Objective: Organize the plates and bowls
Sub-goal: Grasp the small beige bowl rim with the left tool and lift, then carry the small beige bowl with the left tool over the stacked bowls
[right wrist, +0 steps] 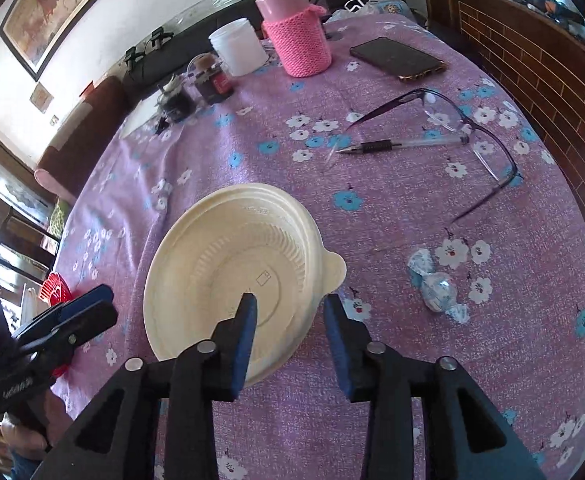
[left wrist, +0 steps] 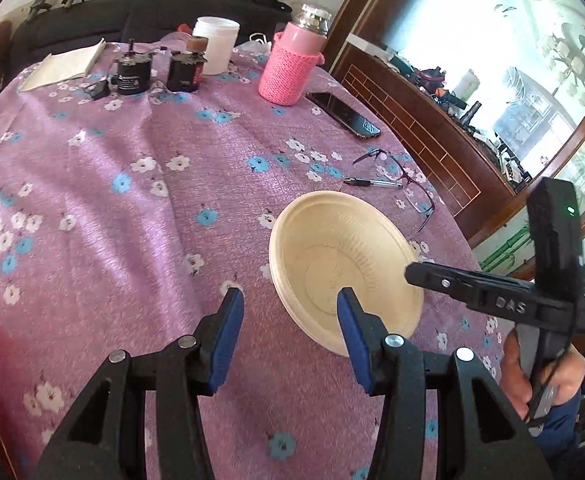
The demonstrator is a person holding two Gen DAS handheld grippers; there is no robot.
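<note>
Purple floral tablecloth (left wrist: 132,200), cream bowl (left wrist: 344,264)

we can read only the raised letters "das" on the black arm of the right gripper (left wrist: 420,276); the embossed marks inside the cream bowl (left wrist: 344,268) are too faint for us.
</note>
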